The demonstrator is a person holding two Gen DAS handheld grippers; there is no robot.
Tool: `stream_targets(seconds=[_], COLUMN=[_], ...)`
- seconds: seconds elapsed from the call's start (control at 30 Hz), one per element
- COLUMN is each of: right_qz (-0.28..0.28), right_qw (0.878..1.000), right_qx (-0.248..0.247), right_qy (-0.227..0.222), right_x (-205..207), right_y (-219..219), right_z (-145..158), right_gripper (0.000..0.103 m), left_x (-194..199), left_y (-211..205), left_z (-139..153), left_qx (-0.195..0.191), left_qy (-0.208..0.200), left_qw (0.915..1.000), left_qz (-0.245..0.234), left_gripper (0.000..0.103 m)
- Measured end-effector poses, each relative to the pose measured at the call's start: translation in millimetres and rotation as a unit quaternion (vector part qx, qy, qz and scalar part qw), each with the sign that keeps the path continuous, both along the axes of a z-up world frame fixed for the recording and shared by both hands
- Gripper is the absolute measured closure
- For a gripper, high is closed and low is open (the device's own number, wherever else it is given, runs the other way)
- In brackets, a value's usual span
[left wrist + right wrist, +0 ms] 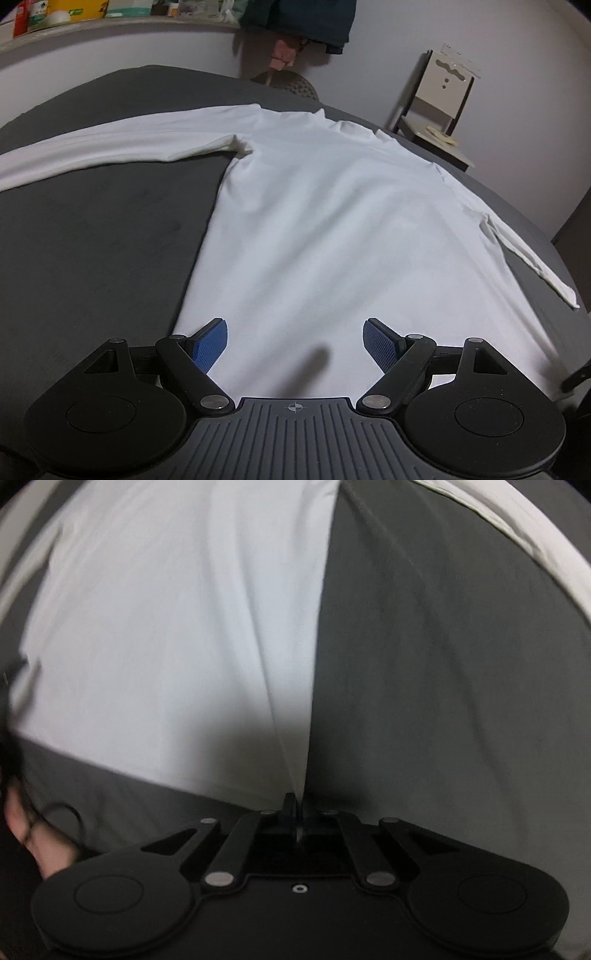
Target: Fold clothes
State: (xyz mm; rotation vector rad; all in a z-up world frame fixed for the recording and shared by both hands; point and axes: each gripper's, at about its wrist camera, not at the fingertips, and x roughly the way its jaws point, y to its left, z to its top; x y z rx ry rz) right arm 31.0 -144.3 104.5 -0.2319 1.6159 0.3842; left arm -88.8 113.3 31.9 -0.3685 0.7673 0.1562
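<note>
A white long-sleeved shirt (325, 221) lies spread flat on a dark grey surface (92, 240), sleeves stretched out to the left (92, 155) and right (532, 258). My left gripper (295, 343) is open, its blue pads (212, 343) just above the shirt's hem, holding nothing. My right gripper (299, 805) is shut on the bottom right corner of the shirt (166, 627), and the cloth rises in a taut ridge (291, 738) from the jaws. A sleeve (517, 528) runs across the upper right of the right wrist view.
A chair (439, 122) stands beyond the far right edge of the surface. A shelf with boxes (74, 14) and a hanging dark garment (303, 22) are at the back wall. A hand (29, 834) shows at the right wrist view's left edge.
</note>
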Motion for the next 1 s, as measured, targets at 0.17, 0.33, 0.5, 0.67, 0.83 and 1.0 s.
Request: stream_targets(seconds=[0.17, 0.33, 0.5, 0.67, 0.83, 1.0], right_qz=[0.02, -0.021, -0.013, -0.018, -0.025, 0.02], right_qw=[0.999, 0.999, 0.996, 0.947, 0.899, 0.86], right_qx=[-0.037, -0.018, 0.037, 0.209, 0.38, 0.47], right_qy=[0.012, 0.034, -0.076, -0.241, -0.216, -0.2], right_x=[-4, 1, -3, -17, 0, -11], right_y=[12, 5, 20, 70, 143, 183], right_z=[-26, -27, 21, 54, 13, -27], right_gripper=[0.1, 0.076, 0.034, 0.012, 0.012, 0.012], left_x=[6, 9, -5, -38, -75, -96], left_y=[1, 3, 19, 64, 150, 250], left_z=[-7, -9, 6, 33, 42, 30], left_qx=[0.005, 0.004, -0.006, -0.026, -0.032, -0.004], left_qy=[0.02, 0.021, -0.046, -0.16, -0.217, -0.165], left_qw=[0.9998, 0.9997, 0.9971, 0.9765, 0.9367, 0.9151], left_qz=[0.006, 0.014, 0.061, 0.142, 0.273, 0.368], left_gripper=[0.021, 0.021, 0.021, 0.021, 0.0, 0.0])
